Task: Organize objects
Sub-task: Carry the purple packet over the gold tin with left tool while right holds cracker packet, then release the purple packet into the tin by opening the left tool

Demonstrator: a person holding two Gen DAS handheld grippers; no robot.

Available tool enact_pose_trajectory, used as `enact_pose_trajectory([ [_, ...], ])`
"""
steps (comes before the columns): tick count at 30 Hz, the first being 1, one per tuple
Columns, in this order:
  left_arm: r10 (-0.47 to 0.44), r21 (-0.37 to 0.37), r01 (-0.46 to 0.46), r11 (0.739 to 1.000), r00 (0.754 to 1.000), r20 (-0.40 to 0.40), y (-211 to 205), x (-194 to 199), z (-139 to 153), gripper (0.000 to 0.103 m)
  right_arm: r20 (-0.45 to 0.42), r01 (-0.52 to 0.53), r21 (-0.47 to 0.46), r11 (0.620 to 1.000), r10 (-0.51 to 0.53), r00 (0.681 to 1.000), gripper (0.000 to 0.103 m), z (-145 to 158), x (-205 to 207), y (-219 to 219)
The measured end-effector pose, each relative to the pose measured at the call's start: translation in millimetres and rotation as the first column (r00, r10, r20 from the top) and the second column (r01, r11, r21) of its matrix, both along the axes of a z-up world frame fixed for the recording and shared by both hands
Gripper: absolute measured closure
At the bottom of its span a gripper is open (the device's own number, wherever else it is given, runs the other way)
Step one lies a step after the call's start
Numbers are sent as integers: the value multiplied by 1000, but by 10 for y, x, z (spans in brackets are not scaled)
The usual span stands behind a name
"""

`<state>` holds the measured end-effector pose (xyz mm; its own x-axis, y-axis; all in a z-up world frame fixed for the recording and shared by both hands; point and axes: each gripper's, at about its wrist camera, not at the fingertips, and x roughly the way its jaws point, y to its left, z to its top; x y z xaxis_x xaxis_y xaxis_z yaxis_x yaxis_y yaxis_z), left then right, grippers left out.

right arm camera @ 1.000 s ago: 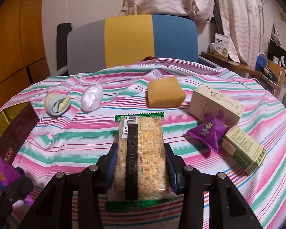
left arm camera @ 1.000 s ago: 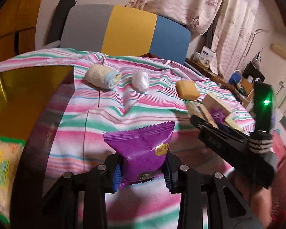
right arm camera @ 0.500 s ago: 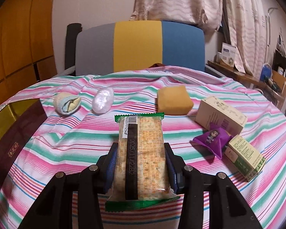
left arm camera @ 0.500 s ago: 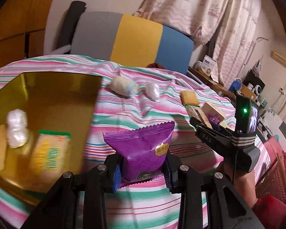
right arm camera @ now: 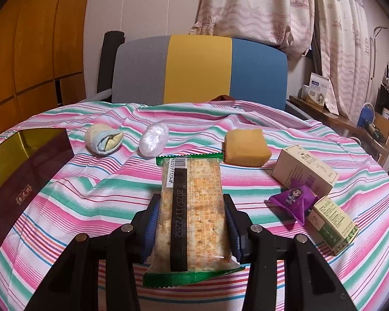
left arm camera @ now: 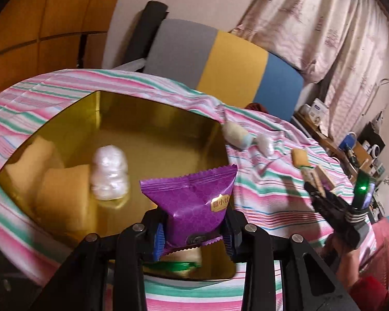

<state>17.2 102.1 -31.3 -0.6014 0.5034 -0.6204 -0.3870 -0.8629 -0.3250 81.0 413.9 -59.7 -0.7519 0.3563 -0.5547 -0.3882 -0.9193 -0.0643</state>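
My left hand-held gripper (left arm camera: 193, 235) clamps a purple snack packet (left arm camera: 192, 204) above the gold-lined box (left arm camera: 153, 129), which holds a white wrapped bundle (left arm camera: 109, 175) and yellow cakes (left arm camera: 59, 194). My right hand-held gripper (right arm camera: 192, 228) grips a cracker pack (right arm camera: 193, 207) over the striped surface (right arm camera: 90, 189), where a rolled sock (right arm camera: 103, 141), a yellow cake (right arm camera: 246, 147) and two cartons (right arm camera: 304, 169) lie beyond it.

Purple snack packet (left arm camera: 194, 202) upright above the gold-lined box (left arm camera: 153, 129); cracker pack (right arm camera: 192, 215) lengthwise above striped cloth.
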Motion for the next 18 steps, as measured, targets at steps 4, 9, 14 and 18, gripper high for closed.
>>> enact_pose_trajectory([
  [4,28,-26,-27,999,999,41,-123,-76,-93,67,1,-22,28,999,22,1000,57,26,7,-84],
  [9,58,-49,-55,997,996,67,-250,-126,-163,65,9,-57,67,996,57,998,57,46,-2,-200],
  [14,79,-35,-77,996,995,62,-345,-123,-149,47,13,-76,69,995,76,997,57,98,-3,-275],
  [18,98,-31,-97,995,994,44,-358,-80,-118,27,-19,-94,26,995,95,995,57,171,44,-370],
])
